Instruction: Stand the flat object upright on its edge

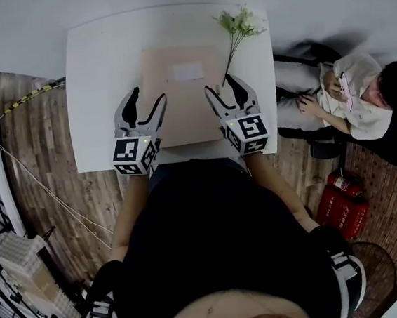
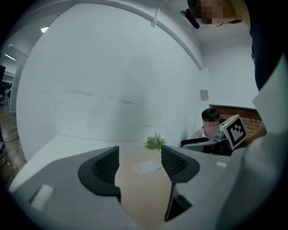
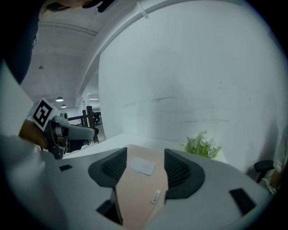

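A flat tan cardboard parcel (image 1: 181, 96) with a white label lies face down-flat on the white table (image 1: 98, 73). My left gripper (image 1: 147, 100) hovers at the parcel's near left edge, jaws open, nothing pressed between them. My right gripper (image 1: 220, 87) hovers at the near right edge, also open. In the left gripper view the parcel (image 2: 144, 188) shows in the gap of the left gripper (image 2: 140, 164), lying below the pads. The right gripper view shows the same: parcel (image 3: 141, 186) under the spread right gripper (image 3: 143, 168).
A sprig of white flowers (image 1: 241, 23) lies at the table's back right, its stem touching the parcel's right side. A seated person (image 1: 362, 102) is right of the table. Red fire extinguishers (image 1: 340, 200) stand on the floor. A white wall backs the table.
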Demonstrator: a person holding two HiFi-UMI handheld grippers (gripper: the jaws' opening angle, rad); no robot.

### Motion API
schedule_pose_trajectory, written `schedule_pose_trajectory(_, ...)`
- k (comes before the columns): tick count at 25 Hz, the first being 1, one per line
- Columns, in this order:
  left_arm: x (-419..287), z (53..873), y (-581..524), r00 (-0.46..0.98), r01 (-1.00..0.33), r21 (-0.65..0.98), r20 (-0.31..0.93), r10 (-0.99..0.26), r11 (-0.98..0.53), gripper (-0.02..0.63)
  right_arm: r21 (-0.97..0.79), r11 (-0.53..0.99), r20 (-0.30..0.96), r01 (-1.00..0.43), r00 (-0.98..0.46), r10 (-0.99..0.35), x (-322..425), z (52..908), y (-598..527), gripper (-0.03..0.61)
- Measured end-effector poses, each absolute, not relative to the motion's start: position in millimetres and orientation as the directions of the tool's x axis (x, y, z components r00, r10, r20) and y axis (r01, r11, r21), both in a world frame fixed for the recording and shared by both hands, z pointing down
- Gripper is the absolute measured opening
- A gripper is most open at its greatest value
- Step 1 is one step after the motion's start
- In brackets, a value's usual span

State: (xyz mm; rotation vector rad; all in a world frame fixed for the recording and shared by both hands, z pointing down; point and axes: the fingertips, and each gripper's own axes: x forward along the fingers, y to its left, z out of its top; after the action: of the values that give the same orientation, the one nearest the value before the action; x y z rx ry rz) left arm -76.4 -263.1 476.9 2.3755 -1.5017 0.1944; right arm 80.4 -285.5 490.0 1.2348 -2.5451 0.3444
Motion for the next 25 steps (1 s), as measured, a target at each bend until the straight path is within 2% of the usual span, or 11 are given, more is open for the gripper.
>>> schedule_pose_trajectory(12, -81.1, 555.6, -261.2, 0.488, -0.873, 0.266, 0.462, -0.741, -0.409, 0.304, -0.123, 0.59, 0.527, -0.798, -0.556, -0.643, 94.4, 559.5, -283.2, 0.25)
schedule_pose_trajectory(20, -86.9, 599.0, -255.7, 0.541, -0.838, 0.425, 0.568, -0.62, -0.342, 0.352, -0.319, 0.541, 0.589, -0.778, -0.61, -0.53, 95.8, 591.9, -278.5, 0.279)
schedule_pose_trajectory(25, -86.7, 614.7, -256.1, 0.599, -0.788, 0.549, 0.581, -0.551, -0.279, 0.379, -0.439, 0.483, 0.607, -0.758, -0.646, -0.463, 96.7, 608.2, -277.6, 0.291)
